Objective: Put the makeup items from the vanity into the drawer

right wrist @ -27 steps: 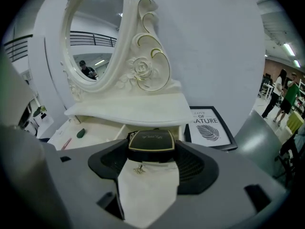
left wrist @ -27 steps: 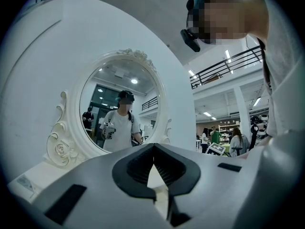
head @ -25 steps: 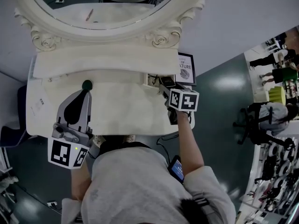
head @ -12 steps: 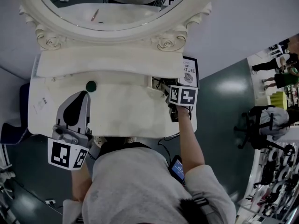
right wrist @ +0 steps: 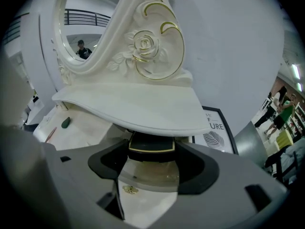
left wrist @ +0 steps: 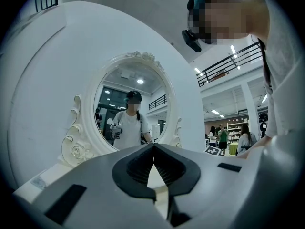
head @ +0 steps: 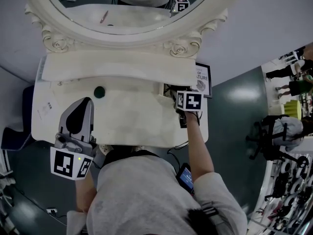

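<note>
My right gripper (head: 174,91) reaches in under the vanity's upper shelf (right wrist: 133,109) at the right end of the white vanity top (head: 132,116). It is shut on a makeup item with a black, gold-trimmed cap (right wrist: 151,147) and a clear body. This item hangs over the small drawer (head: 167,89), whose gold knob (right wrist: 129,190) shows below. A dark green makeup item (head: 99,91) (right wrist: 66,122) lies on the top to the left. A thin red pencil (right wrist: 51,134) lies near it. My left gripper (head: 81,106) (left wrist: 153,151) hovers over the front left of the top, shut and holding nothing.
An ornate oval mirror (head: 122,13) rises behind the shelf. A framed print (head: 201,78) (right wrist: 217,128) leans at the back right corner. A paper label (head: 46,106) lies at the far left. The person's body stands against the front edge.
My right gripper has moved further back and a little left, carrying the black-capped item in under the shelf over the drawer. The left gripper has hardly moved.
</note>
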`<state>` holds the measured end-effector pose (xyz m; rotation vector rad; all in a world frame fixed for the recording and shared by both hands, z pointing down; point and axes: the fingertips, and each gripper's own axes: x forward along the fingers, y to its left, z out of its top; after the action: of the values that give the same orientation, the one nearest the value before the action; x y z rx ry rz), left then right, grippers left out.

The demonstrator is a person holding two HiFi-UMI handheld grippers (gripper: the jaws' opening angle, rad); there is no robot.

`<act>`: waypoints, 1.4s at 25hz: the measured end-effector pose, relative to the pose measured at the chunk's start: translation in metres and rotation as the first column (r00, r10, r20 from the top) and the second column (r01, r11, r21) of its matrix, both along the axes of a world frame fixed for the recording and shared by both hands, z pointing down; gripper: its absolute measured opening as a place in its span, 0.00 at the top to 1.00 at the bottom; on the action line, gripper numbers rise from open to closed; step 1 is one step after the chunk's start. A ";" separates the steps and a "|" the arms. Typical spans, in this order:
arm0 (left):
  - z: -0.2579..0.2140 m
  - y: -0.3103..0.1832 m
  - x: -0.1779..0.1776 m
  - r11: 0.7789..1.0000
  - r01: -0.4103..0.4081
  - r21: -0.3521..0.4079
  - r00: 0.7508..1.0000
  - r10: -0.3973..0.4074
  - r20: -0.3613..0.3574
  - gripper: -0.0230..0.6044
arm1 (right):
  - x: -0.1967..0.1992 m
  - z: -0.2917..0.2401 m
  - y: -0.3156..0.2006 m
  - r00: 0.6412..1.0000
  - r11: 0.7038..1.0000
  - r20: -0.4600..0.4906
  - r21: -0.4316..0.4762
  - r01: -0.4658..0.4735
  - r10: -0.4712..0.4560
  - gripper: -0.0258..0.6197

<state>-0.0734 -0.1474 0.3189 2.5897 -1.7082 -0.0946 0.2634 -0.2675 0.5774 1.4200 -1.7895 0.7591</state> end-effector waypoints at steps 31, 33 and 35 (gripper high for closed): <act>-0.006 -0.005 -0.007 0.997 -0.078 0.014 0.997 0.079 -0.002 0.94 | -0.026 -0.054 0.034 0.999 0.964 0.049 0.262 -0.035 0.023 0.82; -0.007 -0.005 -0.006 0.996 -0.090 0.017 0.996 0.091 -0.001 0.94 | -0.027 -0.059 0.038 0.998 0.960 0.057 0.278 -0.039 0.024 0.86; -0.008 -0.005 -0.004 0.995 -0.102 0.018 0.995 0.102 -0.001 0.94 | -0.030 -0.062 0.041 0.997 0.959 0.070 0.282 -0.038 0.019 0.89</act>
<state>-0.0776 -0.1520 0.3111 2.6834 -1.5779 -0.1095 0.2330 -0.2260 0.5156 1.6240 -1.9950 0.5866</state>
